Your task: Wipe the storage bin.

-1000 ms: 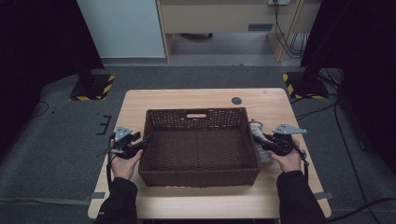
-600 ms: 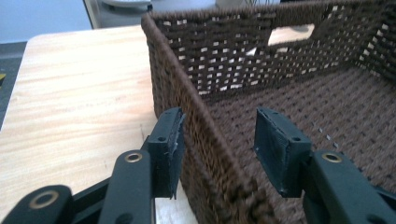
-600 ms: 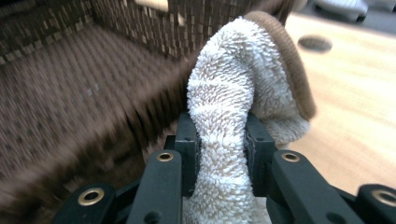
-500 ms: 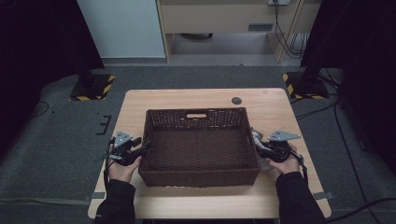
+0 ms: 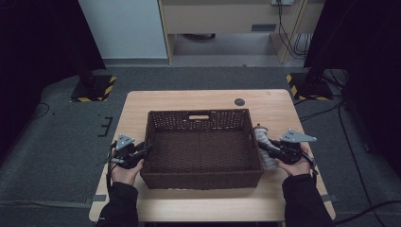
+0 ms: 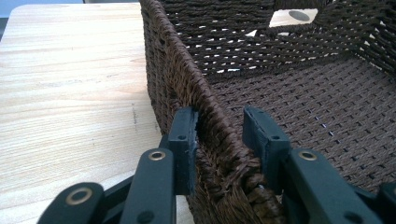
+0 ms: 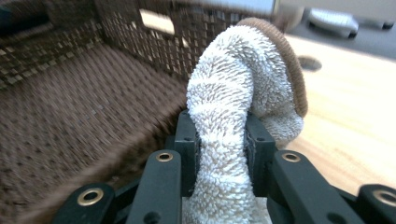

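Note:
A dark brown wicker basket (image 5: 198, 113) stands in the middle of the wooden table (image 5: 189, 97). My left gripper (image 5: 145, 149) straddles the basket's left wall (image 6: 177, 70), and its jaws have just been closing on it. The outer pad (image 6: 184, 135) touches the weave, while the inner pad (image 6: 259, 135) stands a sliver off the wall. My right gripper (image 5: 263, 144) is shut on a white terry towel with a brown hem (image 7: 243, 79), held upright just outside the basket's right wall (image 7: 70, 93). In the high view the towel (image 5: 261, 135) sits against that wall.
A small black round hole (image 5: 239, 101) sits in the tabletop behind the basket's right corner. The basket has a handle slot (image 5: 198, 116) in its far wall. Bare wood lies left of the basket (image 6: 70, 93) and right of the towel (image 7: 350, 116).
The left jaws have drawn in around the basket's left wall. The right hand with the towel has shifted slightly beside the right wall.

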### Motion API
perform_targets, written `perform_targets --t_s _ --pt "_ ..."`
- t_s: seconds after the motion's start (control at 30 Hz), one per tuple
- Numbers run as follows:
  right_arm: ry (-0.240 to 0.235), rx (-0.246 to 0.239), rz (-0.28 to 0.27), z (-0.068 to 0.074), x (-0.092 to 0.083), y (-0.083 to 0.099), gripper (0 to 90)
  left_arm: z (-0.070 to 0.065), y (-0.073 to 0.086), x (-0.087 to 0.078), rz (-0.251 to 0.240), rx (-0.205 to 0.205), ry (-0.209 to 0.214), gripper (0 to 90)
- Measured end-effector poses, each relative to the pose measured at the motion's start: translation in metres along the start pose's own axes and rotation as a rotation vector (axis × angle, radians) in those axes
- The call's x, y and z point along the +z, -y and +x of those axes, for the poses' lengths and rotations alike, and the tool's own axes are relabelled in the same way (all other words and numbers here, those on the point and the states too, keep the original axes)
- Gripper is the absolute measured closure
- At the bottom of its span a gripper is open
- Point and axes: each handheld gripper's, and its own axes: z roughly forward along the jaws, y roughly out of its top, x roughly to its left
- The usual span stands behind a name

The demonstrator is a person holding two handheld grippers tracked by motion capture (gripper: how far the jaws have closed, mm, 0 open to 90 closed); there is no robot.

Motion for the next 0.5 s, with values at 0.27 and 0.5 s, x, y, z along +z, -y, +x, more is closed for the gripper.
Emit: perform_targets --t_s 0.27,0.5 --pt "-0.008 -0.036 0.055 0.006 0.003 0.008 72.8 0.001 -0.001 0.002 -0.006 -0.008 -0.007 65.4" --pt "-0.007 -0.030 0.157 0.004 0.025 0.023 72.8 0.005 -0.004 0.006 -0.012 -0.014 -0.004 65.4"
